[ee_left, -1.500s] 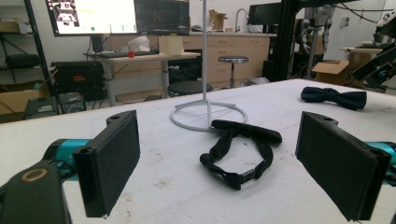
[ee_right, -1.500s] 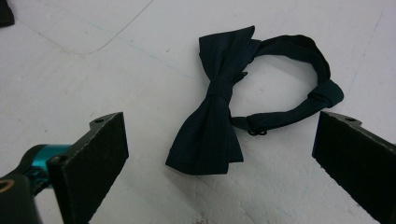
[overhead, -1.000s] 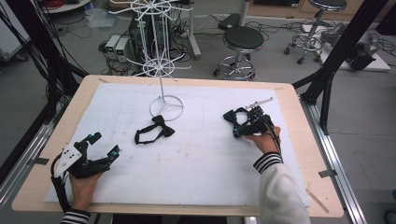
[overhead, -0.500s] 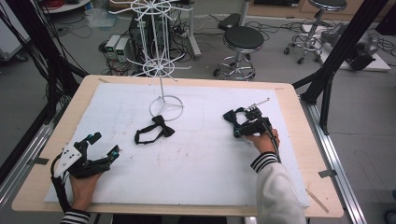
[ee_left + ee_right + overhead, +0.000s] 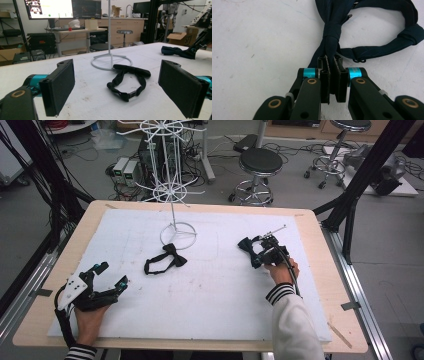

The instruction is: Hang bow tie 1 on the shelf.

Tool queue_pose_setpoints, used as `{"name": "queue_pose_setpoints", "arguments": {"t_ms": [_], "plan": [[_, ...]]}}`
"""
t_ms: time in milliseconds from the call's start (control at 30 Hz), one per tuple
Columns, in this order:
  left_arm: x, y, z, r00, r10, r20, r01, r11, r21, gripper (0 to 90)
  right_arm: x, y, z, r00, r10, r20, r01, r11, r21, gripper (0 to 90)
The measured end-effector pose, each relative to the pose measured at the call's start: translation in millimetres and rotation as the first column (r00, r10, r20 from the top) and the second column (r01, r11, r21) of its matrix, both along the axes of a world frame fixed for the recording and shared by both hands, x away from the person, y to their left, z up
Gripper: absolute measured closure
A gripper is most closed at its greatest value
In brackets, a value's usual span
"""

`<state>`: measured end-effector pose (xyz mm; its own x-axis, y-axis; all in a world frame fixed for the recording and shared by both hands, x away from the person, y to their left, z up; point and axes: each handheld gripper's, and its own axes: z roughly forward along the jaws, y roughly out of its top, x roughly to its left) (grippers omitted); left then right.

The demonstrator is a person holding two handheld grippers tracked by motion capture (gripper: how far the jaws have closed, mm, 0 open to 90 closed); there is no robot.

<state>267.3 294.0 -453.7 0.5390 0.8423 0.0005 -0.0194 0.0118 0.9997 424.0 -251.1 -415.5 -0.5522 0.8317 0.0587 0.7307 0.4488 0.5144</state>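
White padded tabletop (image 5: 210, 310) seen from above: right gripper (image 5: 250, 251) pinches a dark navy fabric bow tie (image 5: 245, 244) at centre-right. Left gripper view: left gripper (image 5: 117, 85) gapes empty. Right gripper view: jaws, just closing, clamp one wing, tie's (image 5: 332, 27) length running away from them

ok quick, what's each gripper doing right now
left gripper: open, holding nothing, jaws wide apart on the table short of the black bow tie.
right gripper: jaws have just been closing, now shut on the dark blue bow tie.
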Motion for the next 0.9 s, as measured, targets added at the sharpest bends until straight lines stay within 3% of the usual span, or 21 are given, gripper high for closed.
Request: {"name": "queue_pose_setpoints", "arguments": {"t_ms": [233,567,700,800,900], "plan": [[-0.2,-0.5,0.1,1.0000,-0.004,0.004,0.004,1.0000,0.008,14.1,-0.2,-1.4,1.4,0.9995,0.020,0.023,-0.020,1.000,0.003,86.0],[1.0,1.0,0.3,1.0000,-0.002,-0.009,0.002,0.9999,-0.010,13.9,-5.0,-0.4,9.2,0.9969,0.051,0.060,-0.054,0.997,0.049,86.0],[2.3,0.7,1.2,0.9997,-0.006,-0.022,0.006,1.0000,-0.002,13.9,-8.2,1.1,14.5,0.9908,0.100,0.091,-0.108,0.991,0.082,86.0],[4.1,-0.8,3.3,0.9988,-0.016,-0.045,0.018,0.9994,0.028,13.9,-10.1,2.5,16.8,0.9869,0.121,0.106,-0.131,0.987,0.088,86.0],[5.3,-1.5,6.2,0.9981,-0.031,-0.054,0.033,0.9989,0.034,13.9,-14.7,6.9,22.5,0.9751,0.173,0.139,-0.188,0.977,0.102,86.0]]}}
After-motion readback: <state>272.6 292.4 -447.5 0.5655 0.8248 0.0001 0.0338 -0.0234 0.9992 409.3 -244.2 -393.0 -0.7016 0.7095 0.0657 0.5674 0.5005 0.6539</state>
